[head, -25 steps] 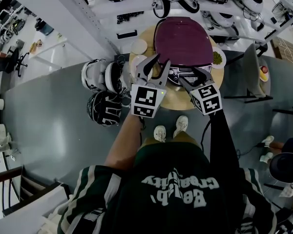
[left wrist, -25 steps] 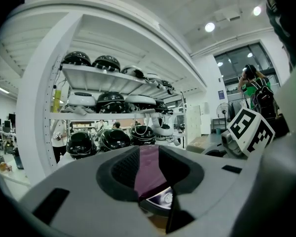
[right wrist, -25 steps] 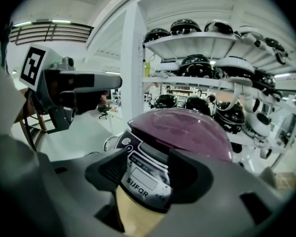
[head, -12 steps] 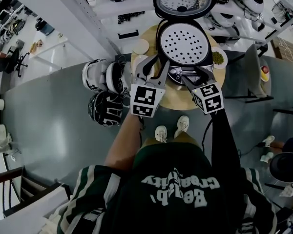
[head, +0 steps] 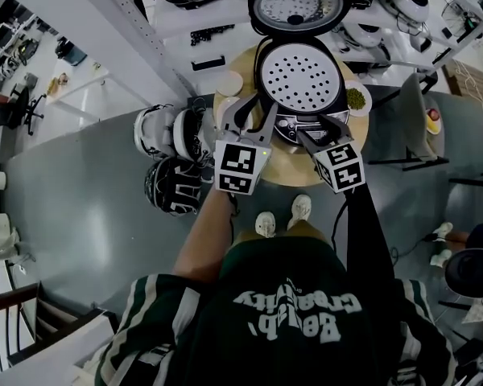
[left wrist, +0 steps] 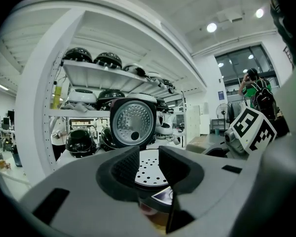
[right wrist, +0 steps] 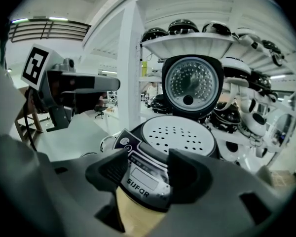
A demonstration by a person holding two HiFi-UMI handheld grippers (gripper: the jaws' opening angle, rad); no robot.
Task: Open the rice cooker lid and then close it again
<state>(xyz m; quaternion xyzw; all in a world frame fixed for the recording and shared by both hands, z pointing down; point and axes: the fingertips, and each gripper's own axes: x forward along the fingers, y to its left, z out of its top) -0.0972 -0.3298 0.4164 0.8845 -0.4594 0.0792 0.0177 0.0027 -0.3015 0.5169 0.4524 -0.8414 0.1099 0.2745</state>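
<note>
The rice cooker (head: 302, 75) stands on a round wooden table (head: 286, 166) with its purple lid (head: 300, 5) swung up and back, silver inner face showing. A white perforated steam plate covers the pot (right wrist: 177, 132). My left gripper (head: 253, 112) hovers at the cooker's front left, jaws a little apart with nothing between them; past it the left gripper view shows the raised lid (left wrist: 132, 122). My right gripper (head: 319, 127) is open just in front of the control panel (right wrist: 143, 174), holding nothing. The upright lid (right wrist: 191, 87) stands behind the panel.
A small dish of green grains (head: 357, 99) and a white dish (head: 229, 84) sit on the table beside the cooker. Other cookers lie on the floor at left (head: 173, 159). White shelving with several cookers stands behind. A stand (head: 419, 115) is at right.
The lid, shut flat on the cooker one second ago, has sprung up and now stands open. Both grippers have stayed about where they were.
</note>
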